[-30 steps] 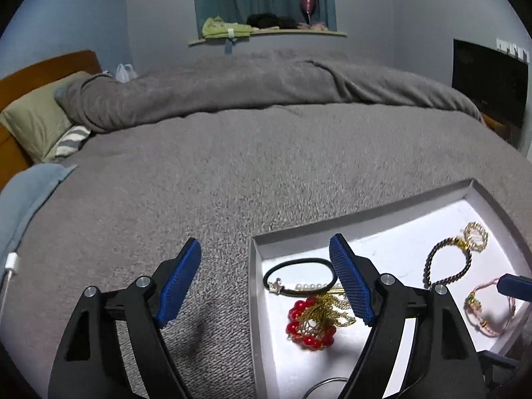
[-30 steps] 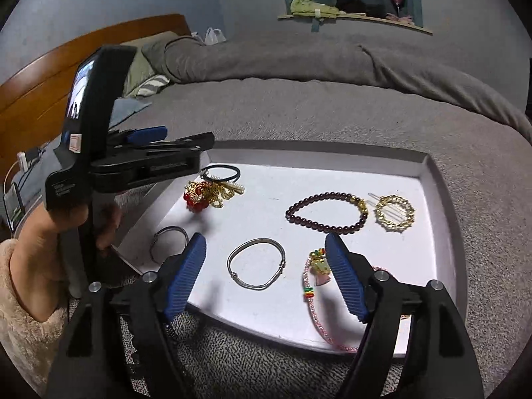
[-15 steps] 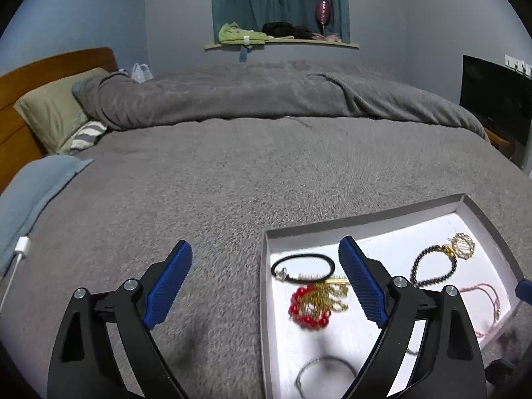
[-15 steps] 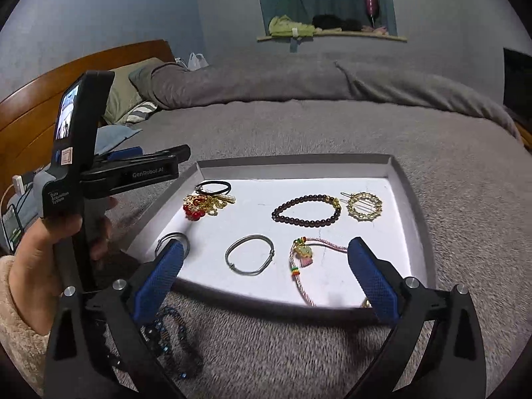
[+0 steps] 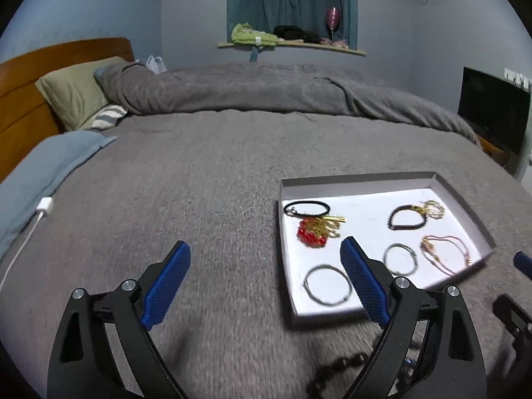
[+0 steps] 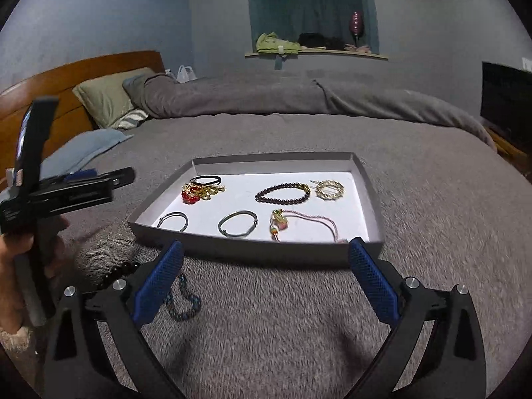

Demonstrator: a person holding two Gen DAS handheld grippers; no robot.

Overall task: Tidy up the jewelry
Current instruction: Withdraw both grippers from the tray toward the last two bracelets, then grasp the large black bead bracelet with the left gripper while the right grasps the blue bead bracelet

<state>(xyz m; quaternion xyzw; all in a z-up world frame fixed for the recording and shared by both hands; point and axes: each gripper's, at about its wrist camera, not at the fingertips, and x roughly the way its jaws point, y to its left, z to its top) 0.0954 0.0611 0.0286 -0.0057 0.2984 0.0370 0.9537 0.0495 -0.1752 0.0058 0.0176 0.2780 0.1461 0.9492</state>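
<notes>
Blue bead bracelet (image 6: 186,302) only in right-wrist view

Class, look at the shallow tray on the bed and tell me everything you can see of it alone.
The tray is a shallow, open rectangular box, apparently cardboard, with low grey walls and a white floor. It lies flat on the grey blanket, lidless. Spread apart inside are several pieces of jewelry, among them a dark beaded bracelet and two thin silver bangles. Neither gripper touches it; more beads lie outside, by its near left corner.
</notes>
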